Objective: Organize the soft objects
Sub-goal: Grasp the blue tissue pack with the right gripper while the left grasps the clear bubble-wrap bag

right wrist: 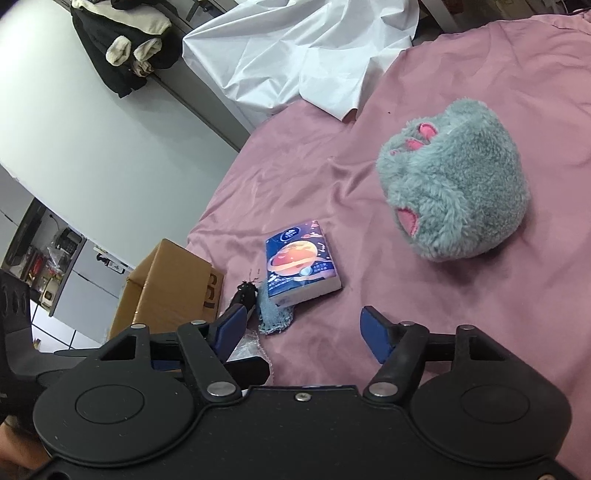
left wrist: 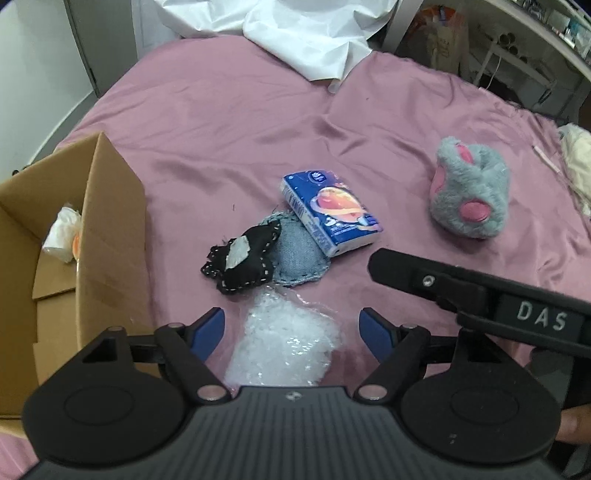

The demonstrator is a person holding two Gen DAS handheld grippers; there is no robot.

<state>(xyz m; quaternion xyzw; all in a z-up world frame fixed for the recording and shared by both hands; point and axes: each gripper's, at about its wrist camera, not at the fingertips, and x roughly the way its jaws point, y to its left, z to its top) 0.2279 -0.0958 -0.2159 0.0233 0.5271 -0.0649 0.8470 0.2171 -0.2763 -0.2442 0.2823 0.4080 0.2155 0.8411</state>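
On the pink sheet lie a blue tissue pack, a black stitched cushion over a denim patch, a clear bag of white pellets and a grey plush slipper. My left gripper is open, its blue fingers either side of the pellet bag. My right gripper is open and empty, low over the sheet, with the tissue pack just ahead and the plush ahead to the right. Its body shows in the left wrist view.
An open cardboard box stands at the left with a white soft item inside; it also shows in the right wrist view. A white sheet lies crumpled at the far edge. Shelves and clutter stand beyond the bed.
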